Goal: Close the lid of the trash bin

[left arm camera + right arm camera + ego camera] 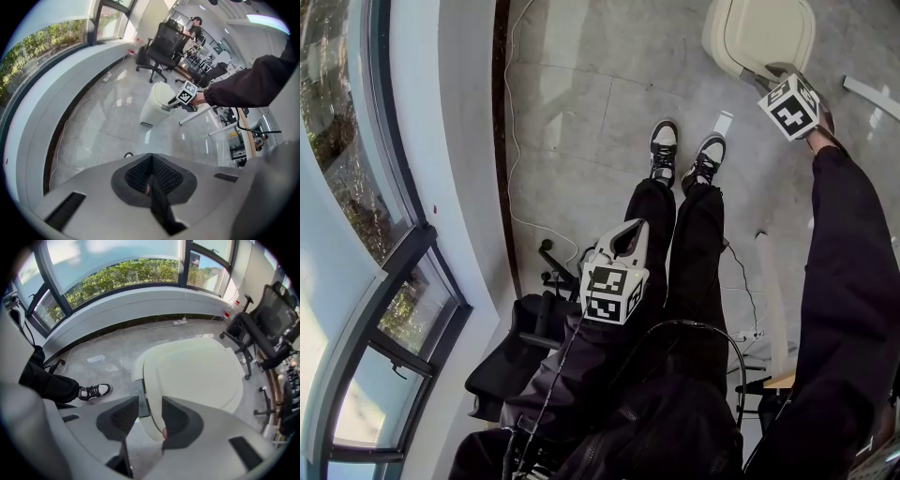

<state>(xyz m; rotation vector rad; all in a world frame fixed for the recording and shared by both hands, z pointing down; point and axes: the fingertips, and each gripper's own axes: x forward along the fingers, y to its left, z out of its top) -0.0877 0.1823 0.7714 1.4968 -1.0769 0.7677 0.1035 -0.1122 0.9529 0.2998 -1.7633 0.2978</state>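
The cream trash bin stands on the floor ahead of the person's feet, and its lid lies flat on top. My right gripper points steeply down at the lid's near rim. Its jaws stand open with the rim between them, and the right pad is close to that rim. In the head view this gripper hangs over the bin's near edge. My left gripper is held over the person's lap, far from the bin, and its jaws are shut on nothing.
A grey pedal sticks out at the bin's foot. Black-and-white shoes stand just short of the bin. A curved window wall and a white cable run along the left. Black office chairs stand behind the bin.
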